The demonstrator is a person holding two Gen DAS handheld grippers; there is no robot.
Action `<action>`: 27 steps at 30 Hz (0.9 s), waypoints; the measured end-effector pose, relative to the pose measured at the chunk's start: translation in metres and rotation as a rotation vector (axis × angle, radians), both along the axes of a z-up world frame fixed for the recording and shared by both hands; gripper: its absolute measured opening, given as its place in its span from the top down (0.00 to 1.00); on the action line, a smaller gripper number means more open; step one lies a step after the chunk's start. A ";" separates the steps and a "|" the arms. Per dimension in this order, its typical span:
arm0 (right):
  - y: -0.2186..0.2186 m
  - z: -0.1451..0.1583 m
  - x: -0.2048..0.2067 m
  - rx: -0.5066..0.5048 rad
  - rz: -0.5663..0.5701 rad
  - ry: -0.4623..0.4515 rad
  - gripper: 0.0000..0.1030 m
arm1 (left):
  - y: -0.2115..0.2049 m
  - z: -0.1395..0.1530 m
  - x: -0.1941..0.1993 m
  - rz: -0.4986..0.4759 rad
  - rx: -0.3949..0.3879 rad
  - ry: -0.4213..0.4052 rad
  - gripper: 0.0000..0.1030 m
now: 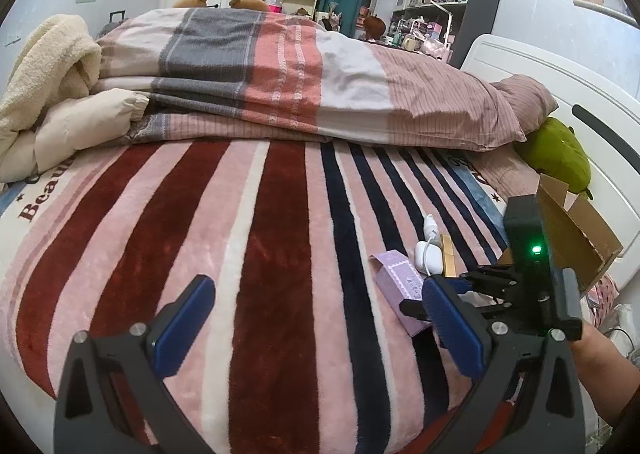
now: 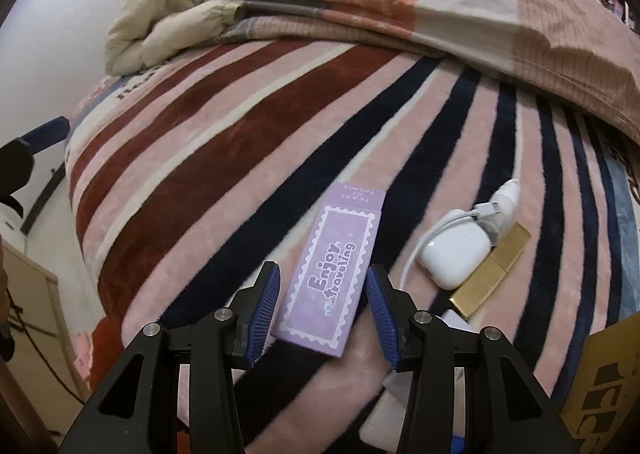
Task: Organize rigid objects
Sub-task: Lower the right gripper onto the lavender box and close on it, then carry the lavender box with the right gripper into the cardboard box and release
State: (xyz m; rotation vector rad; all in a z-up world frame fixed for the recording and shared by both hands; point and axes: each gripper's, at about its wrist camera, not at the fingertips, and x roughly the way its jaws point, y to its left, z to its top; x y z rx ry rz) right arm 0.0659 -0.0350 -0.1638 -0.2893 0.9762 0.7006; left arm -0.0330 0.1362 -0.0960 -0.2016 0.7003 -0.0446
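A flat purple box (image 2: 334,274) printed "Enjoy traveling" lies on the striped blanket. My right gripper (image 2: 322,286) is open, its blue pads on either side of the box's near half, not closed on it. To its right lie a white earbud case (image 2: 454,250) with a white cable and a gold rectangular case (image 2: 494,272). In the left wrist view the purple box (image 1: 400,278), the white case (image 1: 426,256) and the gold case (image 1: 448,254) lie at the right. My left gripper (image 1: 316,310) is open and empty over the blanket. The right gripper's body (image 1: 528,278) stands over those objects.
An open cardboard box (image 1: 576,230) stands at the bed's right edge, with a green plush (image 1: 560,154) and white headboard (image 1: 560,94) behind. A folded quilt (image 1: 280,70) and cream blankets (image 1: 52,94) fill the bed's far side. White flat items (image 2: 400,414) lie under my right gripper.
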 end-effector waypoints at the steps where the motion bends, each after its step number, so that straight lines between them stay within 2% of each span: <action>1: 0.002 -0.003 0.002 -0.014 -0.003 0.009 0.60 | 0.000 -0.001 0.001 -0.006 -0.004 0.002 0.00; 3: 0.003 -0.011 0.005 -0.041 -0.011 0.031 0.60 | 0.002 -0.004 0.007 -0.038 -0.043 0.009 0.00; 4: 0.005 -0.015 0.007 -0.059 -0.013 0.040 0.64 | 0.003 -0.005 0.011 -0.065 -0.081 0.012 0.00; 6: 0.007 -0.016 0.005 -0.075 -0.004 0.014 0.66 | 0.004 -0.004 0.018 -0.109 -0.131 0.019 0.01; 8: 0.006 -0.008 0.001 -0.060 0.017 -0.003 0.68 | 0.000 0.000 0.026 -0.151 -0.145 0.021 0.01; 10: 0.001 0.010 -0.004 -0.005 0.040 -0.021 0.68 | -0.009 0.008 0.033 -0.208 -0.159 0.012 0.01; 14: -0.014 0.056 -0.019 0.085 0.065 -0.102 0.68 | -0.039 0.037 0.050 -0.377 -0.251 -0.027 0.01; 18: -0.043 0.103 -0.036 0.189 0.063 -0.165 0.68 | -0.085 0.065 0.067 -0.471 -0.228 -0.045 0.04; 20: -0.062 0.122 -0.041 0.225 0.056 -0.190 0.68 | -0.110 0.075 0.077 -0.521 -0.253 -0.041 0.20; 24: -0.105 0.146 -0.048 0.270 0.007 -0.241 0.68 | -0.161 0.087 0.093 -0.622 -0.291 -0.024 0.41; 26: -0.130 0.153 -0.050 0.281 -0.024 -0.261 0.68 | -0.188 0.090 0.097 -0.647 -0.264 -0.013 0.54; 27: -0.146 0.155 -0.050 0.281 -0.048 -0.270 0.68 | -0.200 0.090 0.100 -0.663 -0.252 0.001 0.56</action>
